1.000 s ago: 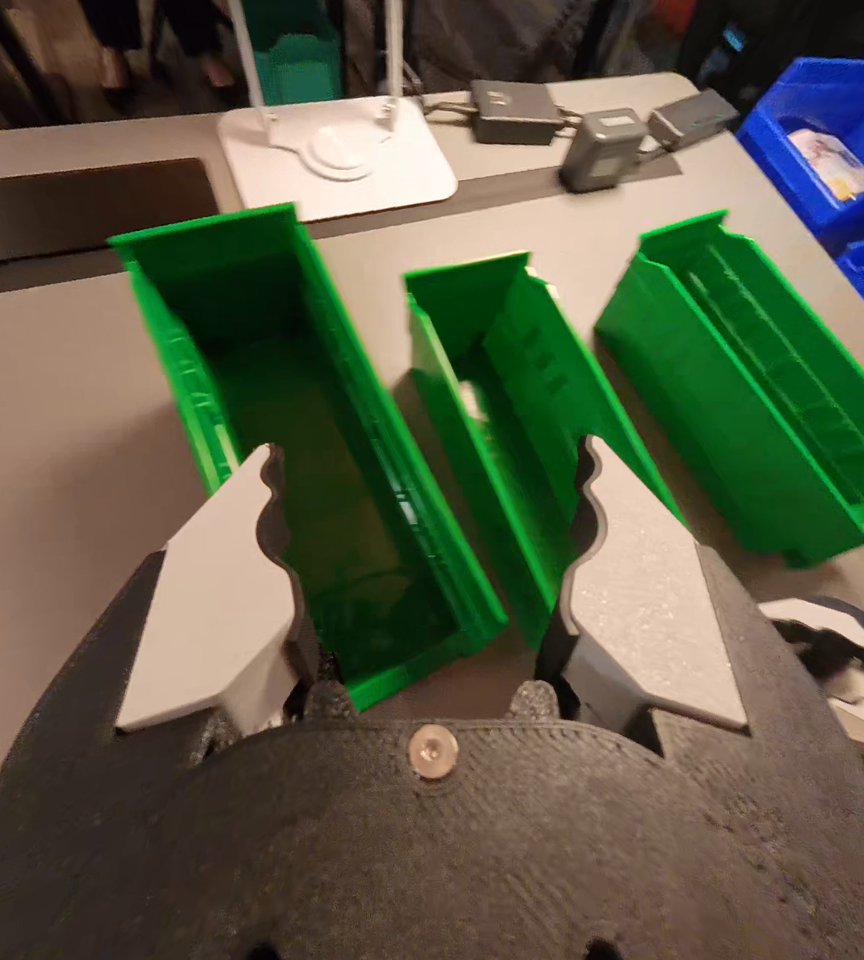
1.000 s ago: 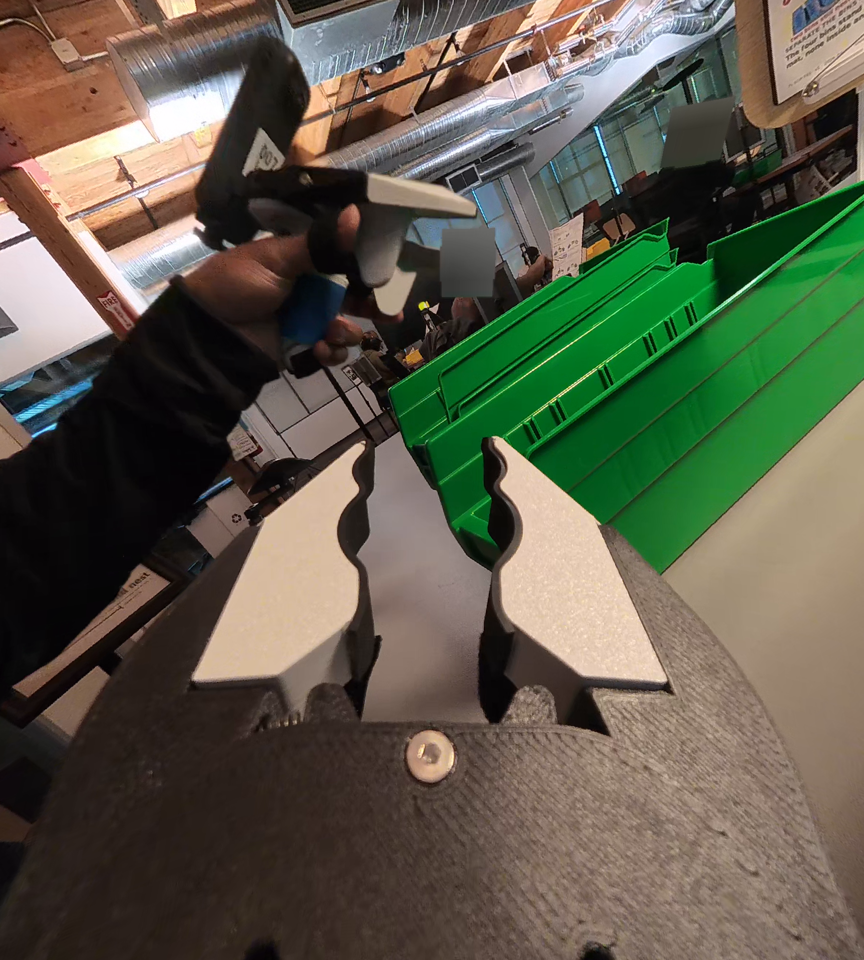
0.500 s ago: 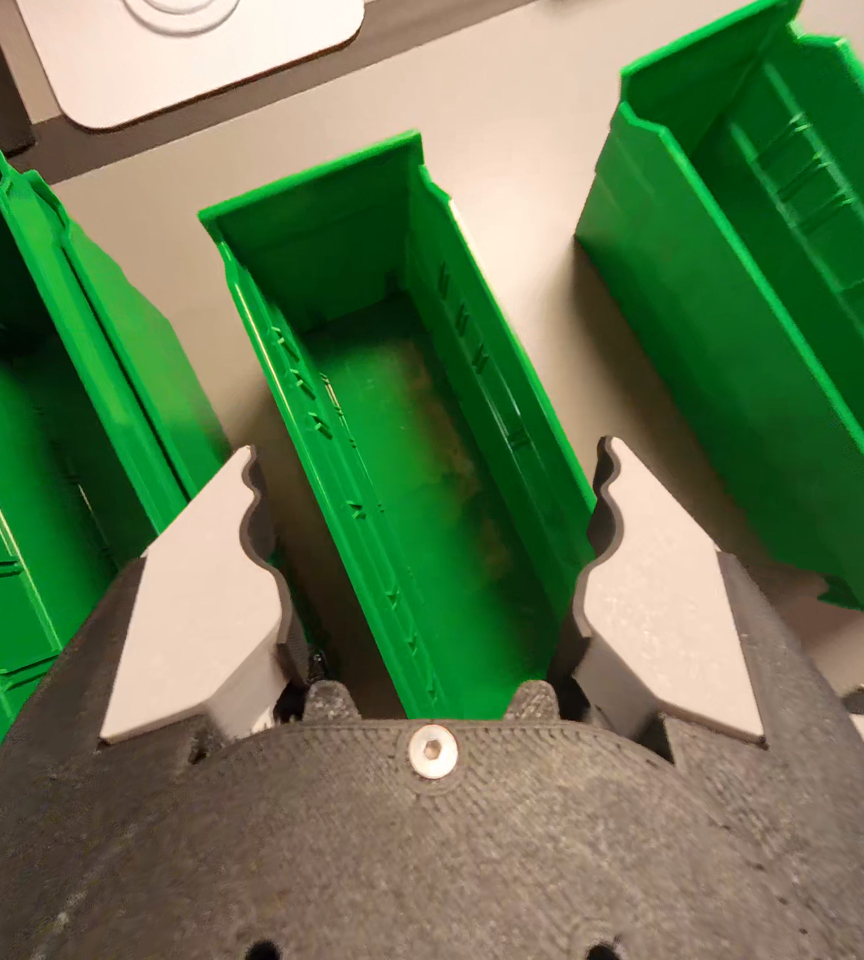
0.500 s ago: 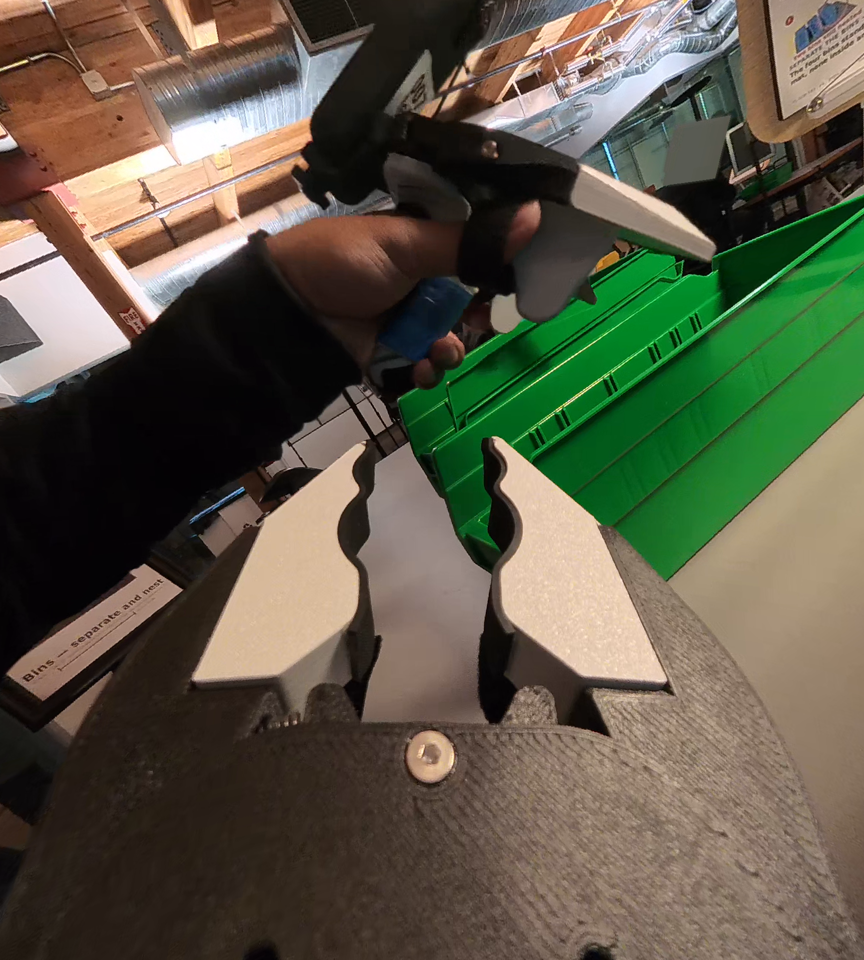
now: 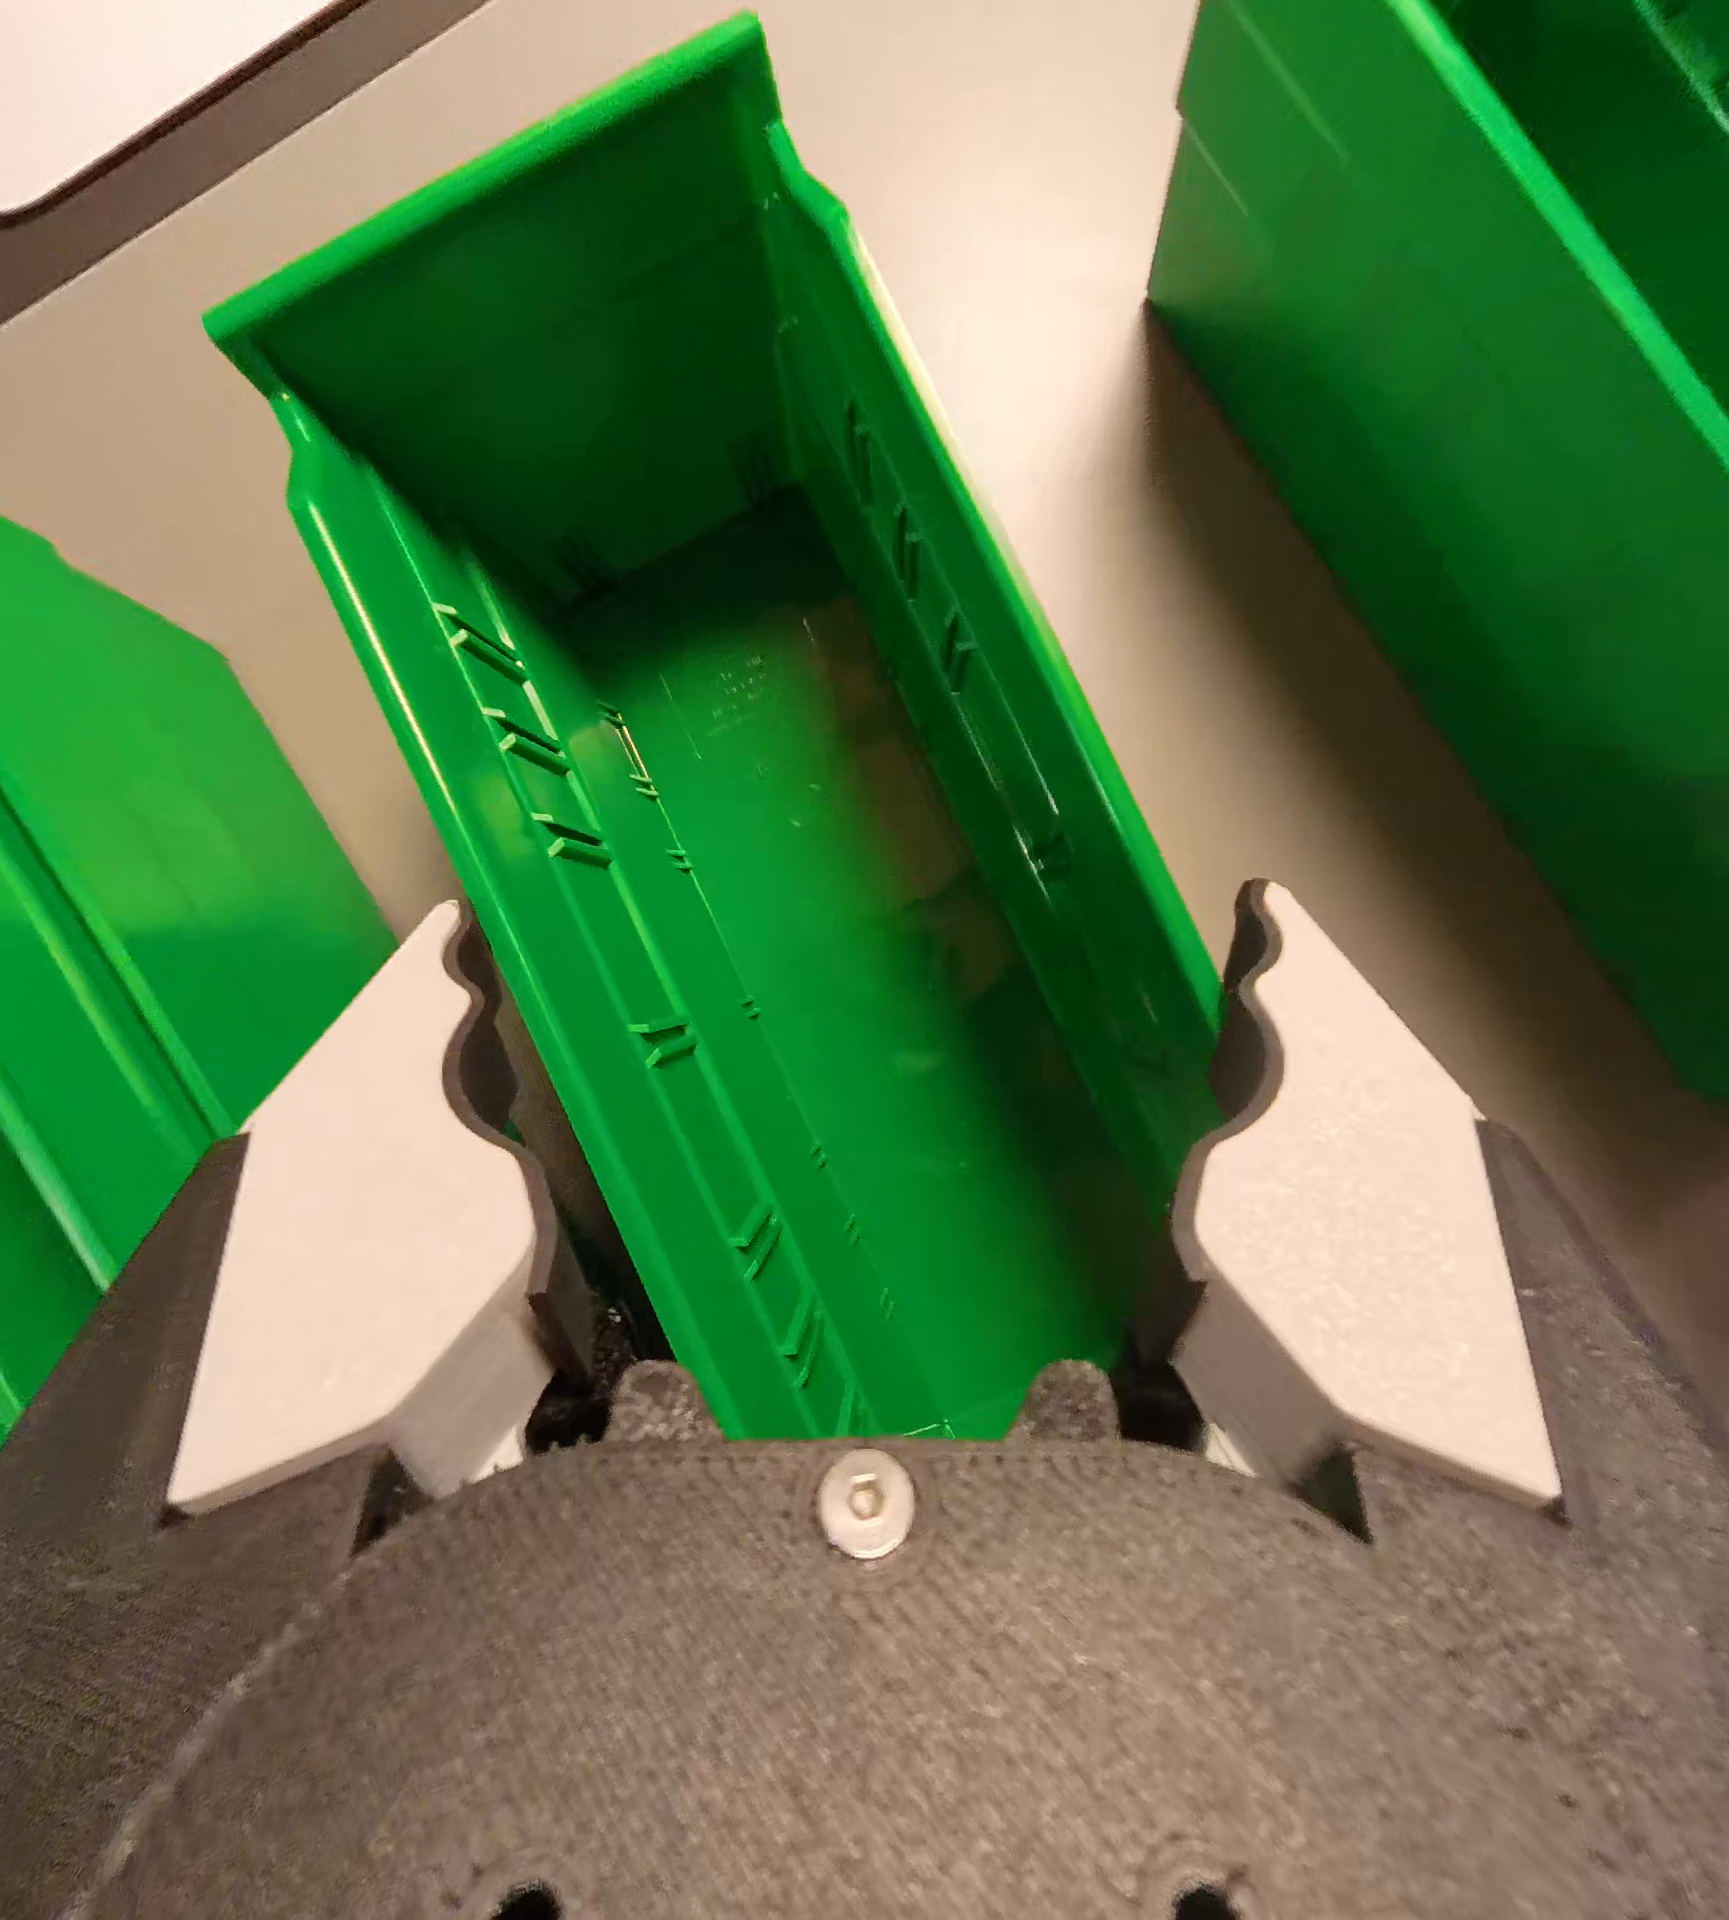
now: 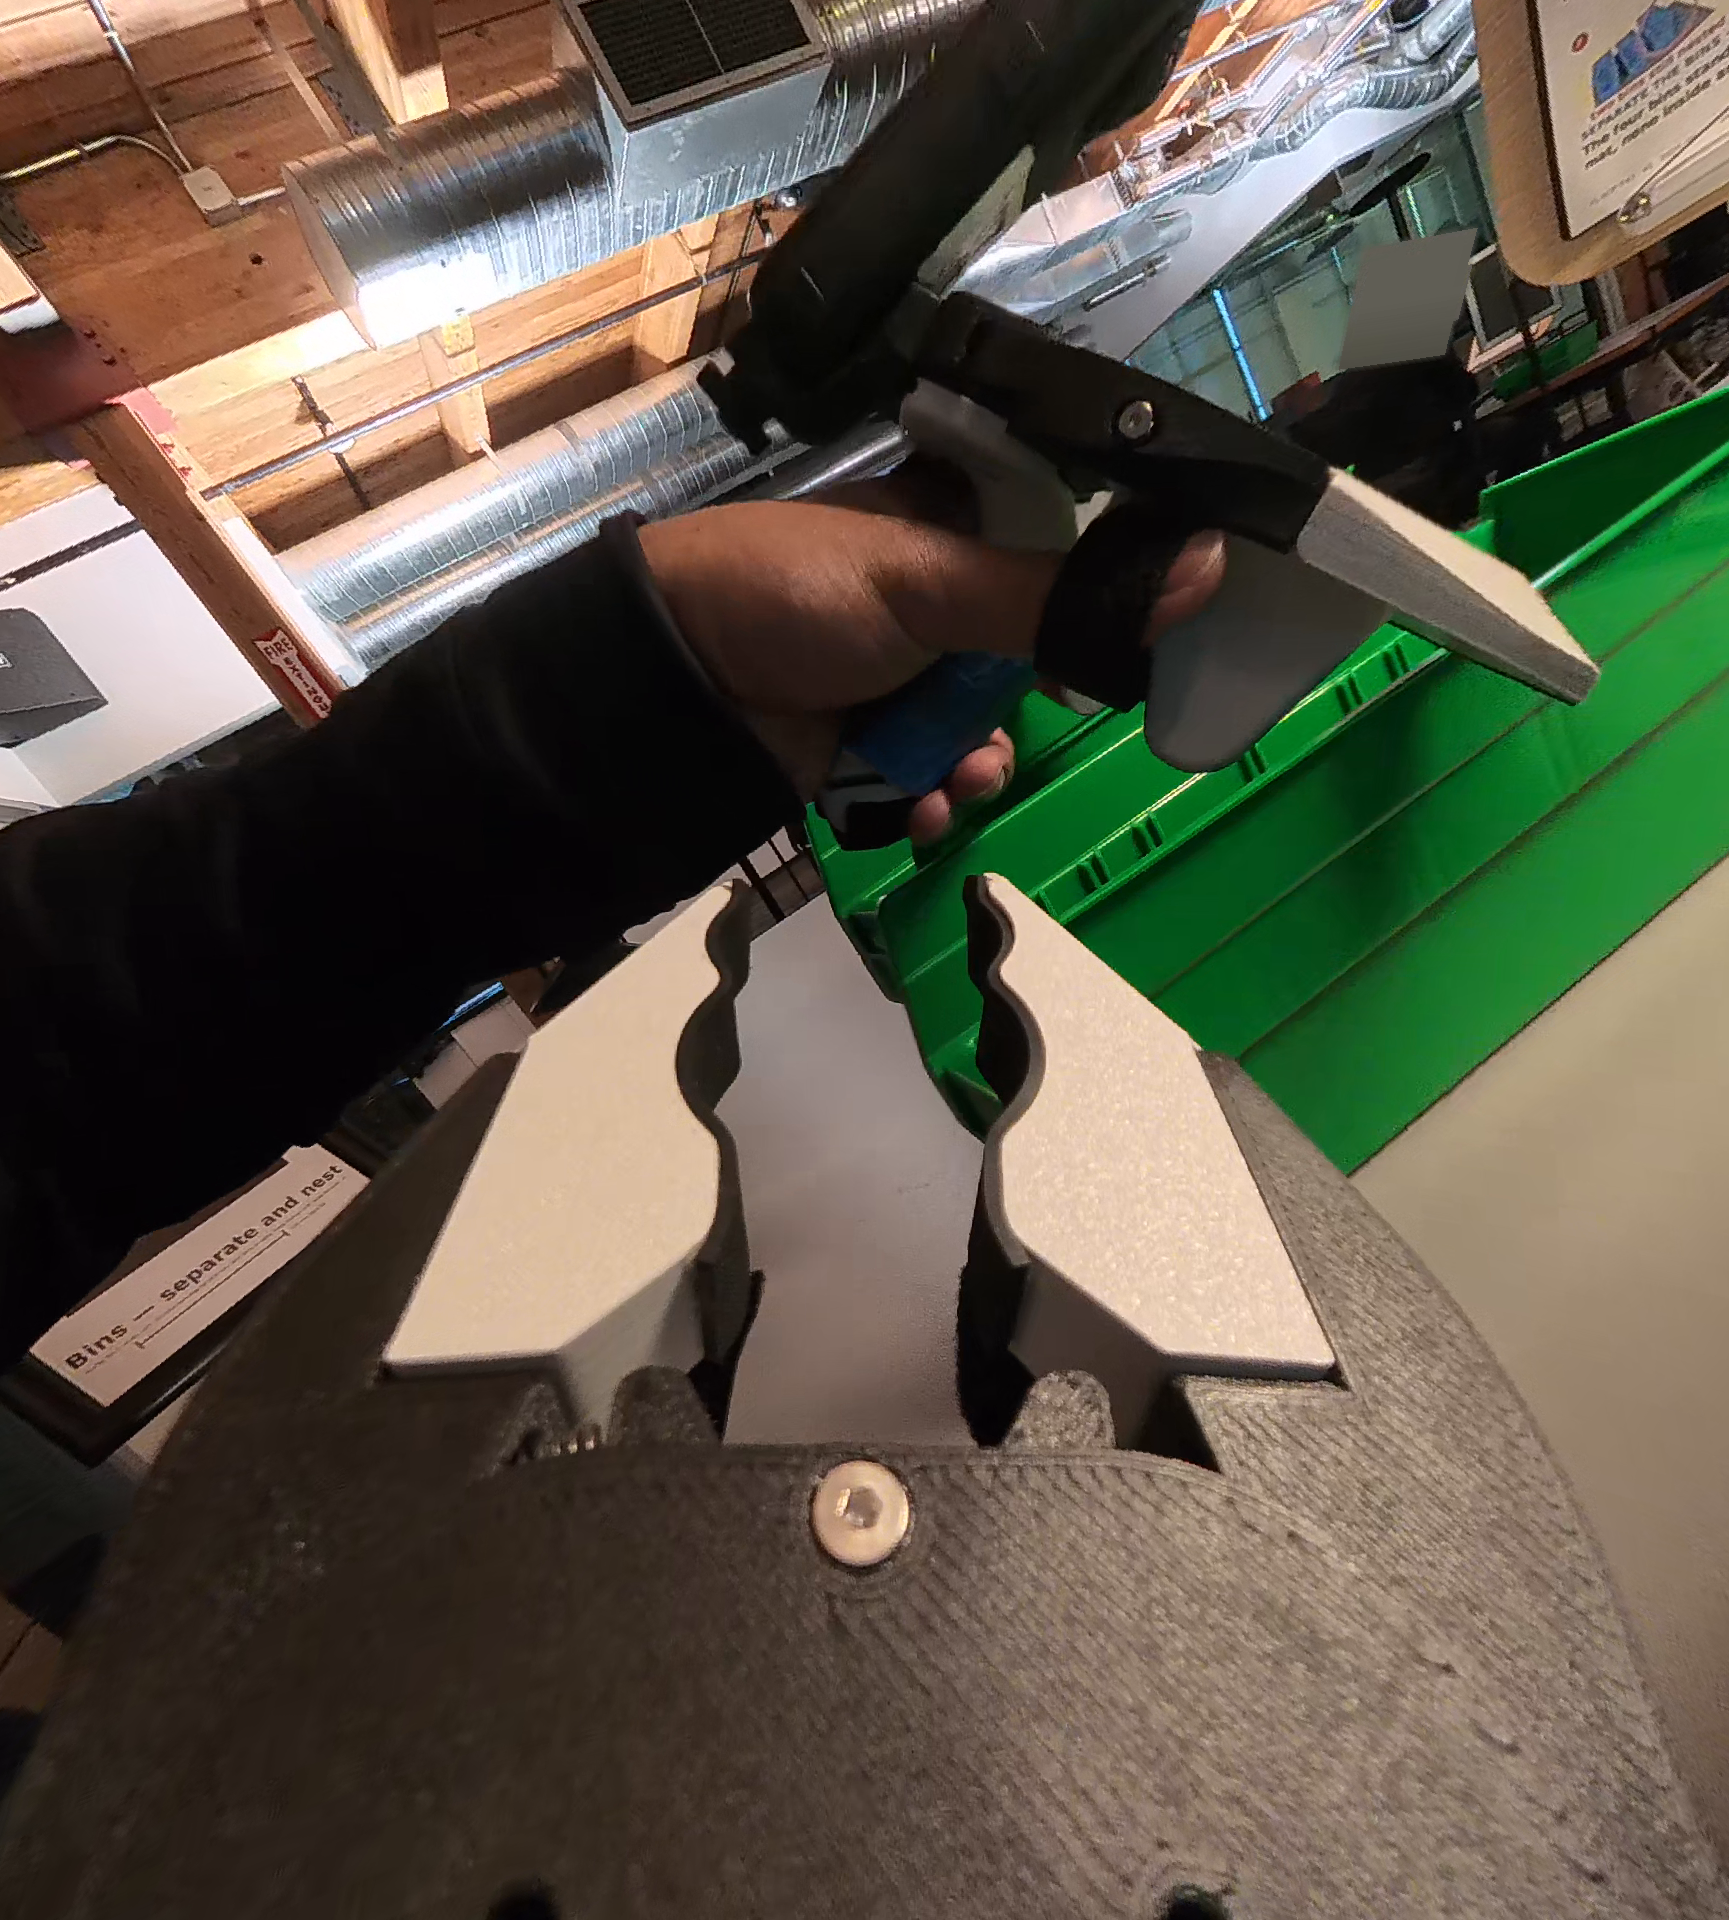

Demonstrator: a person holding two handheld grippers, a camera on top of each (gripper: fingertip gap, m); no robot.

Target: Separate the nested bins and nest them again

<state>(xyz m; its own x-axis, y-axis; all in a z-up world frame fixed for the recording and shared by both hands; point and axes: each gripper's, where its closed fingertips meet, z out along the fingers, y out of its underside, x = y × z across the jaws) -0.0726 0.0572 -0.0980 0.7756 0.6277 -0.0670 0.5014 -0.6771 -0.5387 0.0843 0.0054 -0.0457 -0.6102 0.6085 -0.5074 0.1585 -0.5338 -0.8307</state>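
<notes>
**Middle green bin between wide jaws, not yet gripped**

The left gripper (image 5: 855, 1049) hangs over the near end of the middle green bin (image 5: 735, 644), which stands open side up on the counter (image 5: 1026, 208). Its jaws are spread wide, one outside each long wall. The right pad looks almost at the rim, but the view is blurred there, so contact is not sure.

A second green bin (image 5: 60, 883) stands left of the middle bin and a third one (image 5: 1462, 520) right of it, both apart from it.

The bin looks like thin moulded plastic: light, rather stiff, smooth and probably slippery. I judge that squeezing across both walls can bend them inward; the thick rim near the end wall is a better hold.

The right gripper (image 6: 855, 997) waits beside the third bin with its jaws partly apart and nothing between them.
</notes>
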